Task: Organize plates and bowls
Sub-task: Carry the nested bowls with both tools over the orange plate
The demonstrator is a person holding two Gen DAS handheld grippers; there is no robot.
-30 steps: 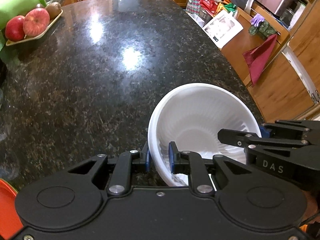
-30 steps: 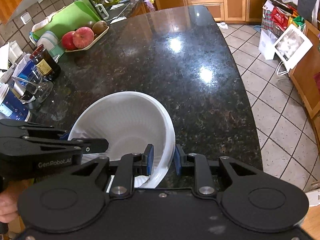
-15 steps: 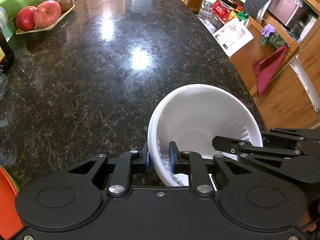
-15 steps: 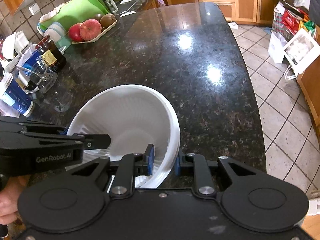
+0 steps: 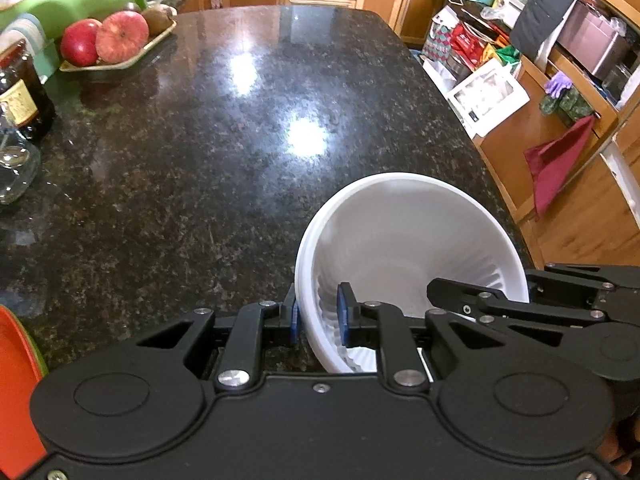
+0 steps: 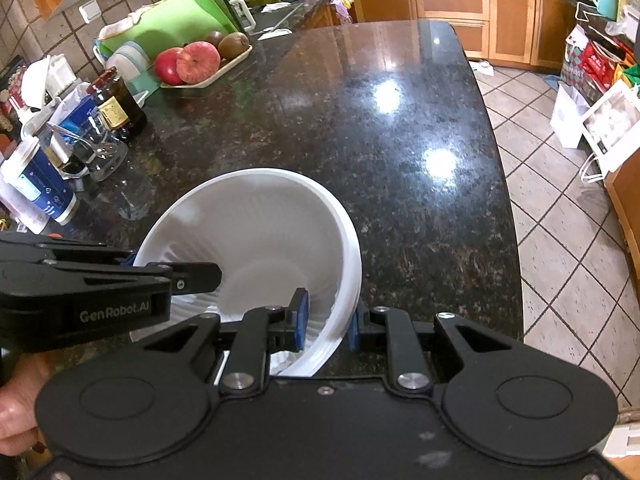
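bowl point(image 5: 408, 240) over counter point(image 5: 200, 160), tray point(image 5: 116, 64) far left

Both grippers point(image 6: 324, 320) pinch the white bowl's point(image 6: 256, 224) rim.

the white bowl's point(image 5: 404, 240) near rim is hidden behind the left gripper's point(image 5: 318, 312) body. an orange plate point(image 5: 16, 392) is cut off by the picture's left edge.

Both grippers are built of matte black plastic with silver screws and blue pads point(image 5: 345, 307); "GenRobot.AI" is printed on the left gripper point(image 6: 120, 280).
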